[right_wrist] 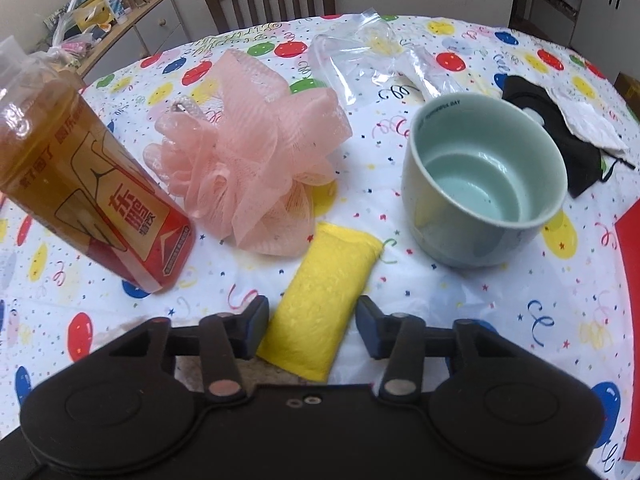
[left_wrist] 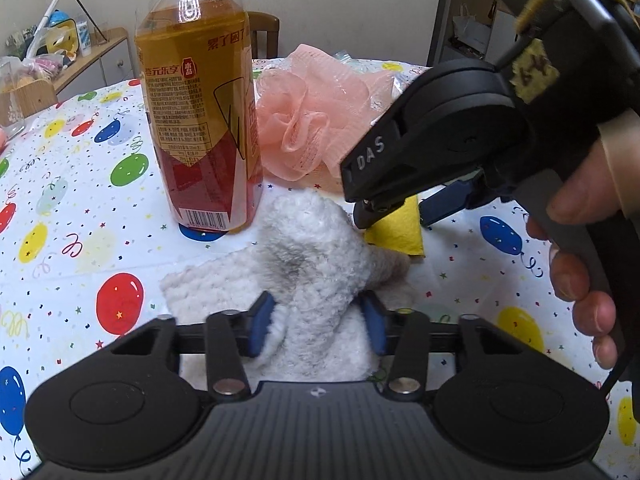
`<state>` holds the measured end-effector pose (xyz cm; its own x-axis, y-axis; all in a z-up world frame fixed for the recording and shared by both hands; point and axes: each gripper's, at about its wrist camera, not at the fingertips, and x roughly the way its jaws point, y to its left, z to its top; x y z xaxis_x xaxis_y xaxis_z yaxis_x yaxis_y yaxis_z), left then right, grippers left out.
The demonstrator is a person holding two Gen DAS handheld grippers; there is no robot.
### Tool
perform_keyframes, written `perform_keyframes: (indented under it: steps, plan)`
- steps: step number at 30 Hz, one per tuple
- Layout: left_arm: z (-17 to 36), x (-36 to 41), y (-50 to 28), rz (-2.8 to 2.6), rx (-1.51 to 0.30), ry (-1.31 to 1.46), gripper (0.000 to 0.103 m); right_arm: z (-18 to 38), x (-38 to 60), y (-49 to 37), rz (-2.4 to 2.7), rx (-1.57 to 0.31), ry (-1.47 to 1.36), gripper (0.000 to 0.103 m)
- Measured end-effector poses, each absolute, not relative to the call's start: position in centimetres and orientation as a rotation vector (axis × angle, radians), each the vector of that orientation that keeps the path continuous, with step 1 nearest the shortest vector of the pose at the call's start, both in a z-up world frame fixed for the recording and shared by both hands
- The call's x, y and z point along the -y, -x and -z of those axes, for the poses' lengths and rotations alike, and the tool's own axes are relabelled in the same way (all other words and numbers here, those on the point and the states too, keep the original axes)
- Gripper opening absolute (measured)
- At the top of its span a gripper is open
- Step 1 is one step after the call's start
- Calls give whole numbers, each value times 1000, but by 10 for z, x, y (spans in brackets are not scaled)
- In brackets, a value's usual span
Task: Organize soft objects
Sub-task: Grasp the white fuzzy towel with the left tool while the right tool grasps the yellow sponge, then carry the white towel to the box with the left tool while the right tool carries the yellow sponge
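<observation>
Two hand-held grippers work close together over the bench [right_wrist: 500, 300] with its balloon-print cloth. The left hand-held gripper [left_wrist: 318, 326] has its blue fingers pressed into a fluffy white cloth [left_wrist: 316, 256], which bunches up between them and trails down onto the bench. The right hand-held gripper [right_wrist: 312, 330] sits spread apart around the near end of a yellow sponge [right_wrist: 324, 292] without pinching it; the sponge lies flat just beside a pink bath pouf [right_wrist: 248, 160]. A tall drink bottle [left_wrist: 200, 112] stands very near the white cloth, and a pale green cup [right_wrist: 486, 176] stands near the sponge's far end. The risk I see is crowding: dragging the white cloth sideways could knock the top-heavy bottle over, and the two tools are near enough to bump each other. The sponge also lies at a slant to the right fingers, so a closing squeeze might twist it or let it slip out.
</observation>
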<state>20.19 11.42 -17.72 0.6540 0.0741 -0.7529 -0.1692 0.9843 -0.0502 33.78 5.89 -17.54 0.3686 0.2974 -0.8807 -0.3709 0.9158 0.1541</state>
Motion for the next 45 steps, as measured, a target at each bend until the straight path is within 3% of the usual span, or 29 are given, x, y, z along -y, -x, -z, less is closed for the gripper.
perform_keyframes:
  steps: [6,15,16,17,19,31,36,39,41,45]
  plan:
    - [174,-113,-197,-129,-852,149,24,173,-41,-334,-448,-1128,24,42]
    - [161,-108,-187,-109,-850,184,21,153,-4,-315,-494,-1112,-9,40]
    - [159,-107,-186,-103,-851,188,21,150,1,-311,-502,-1107,-6,37]
    - [157,-105,-185,-99,-849,189,21,148,6,-309,-506,-1104,-7,21]
    - [151,-101,-182,-85,-844,183,21,145,17,-306,-518,-1116,-42,4]
    - [137,-101,-165,-118,-828,213,21,146,40,-296,-569,-1104,15,5]
    - [137,-106,-157,-135,-825,219,21,158,29,-294,-589,-1106,80,12]
    - [137,-110,-152,-143,-824,229,21,160,21,-291,-599,-1086,130,33]
    - [138,-114,-149,-149,-823,239,21,159,15,-288,-603,-1056,162,61]
    - [139,-120,-145,-161,-822,253,21,164,2,-290,-589,-1043,230,62]
